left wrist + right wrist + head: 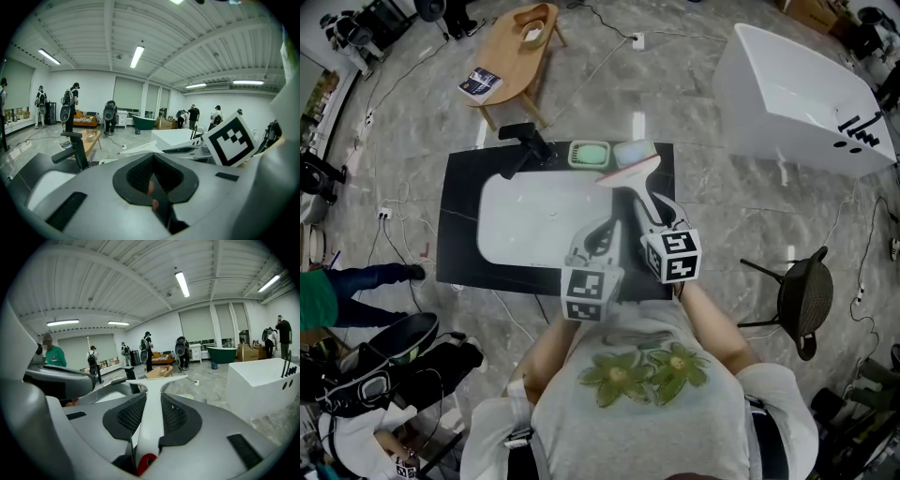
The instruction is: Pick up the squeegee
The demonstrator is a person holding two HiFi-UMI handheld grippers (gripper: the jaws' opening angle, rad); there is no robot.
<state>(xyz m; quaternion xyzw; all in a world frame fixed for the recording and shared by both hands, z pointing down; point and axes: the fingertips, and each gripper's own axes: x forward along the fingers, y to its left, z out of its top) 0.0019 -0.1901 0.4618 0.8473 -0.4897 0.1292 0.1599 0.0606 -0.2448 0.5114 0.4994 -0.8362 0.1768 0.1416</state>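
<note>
The white squeegee (630, 178) is lifted above the white sink (520, 220), which is set in a black counter (459, 230). My right gripper (652, 204) is shut on its handle. In the right gripper view the white handle (152, 408) runs up between the dark pads to the wide blade, with a red piece at its base. My left gripper (600, 232) hovers just left of the right one, over the sink's near edge. Its jaws (152, 190) are closed together with nothing in them. The squeegee blade (140, 149) also shows in the left gripper view.
A black faucet (525, 142) stands at the sink's back left, with a green tray (590, 154) and a pale sponge (630, 151) beside it. A white bathtub (797, 94), a wooden table (514, 52) and a black chair (802, 295) stand around. Several people are about.
</note>
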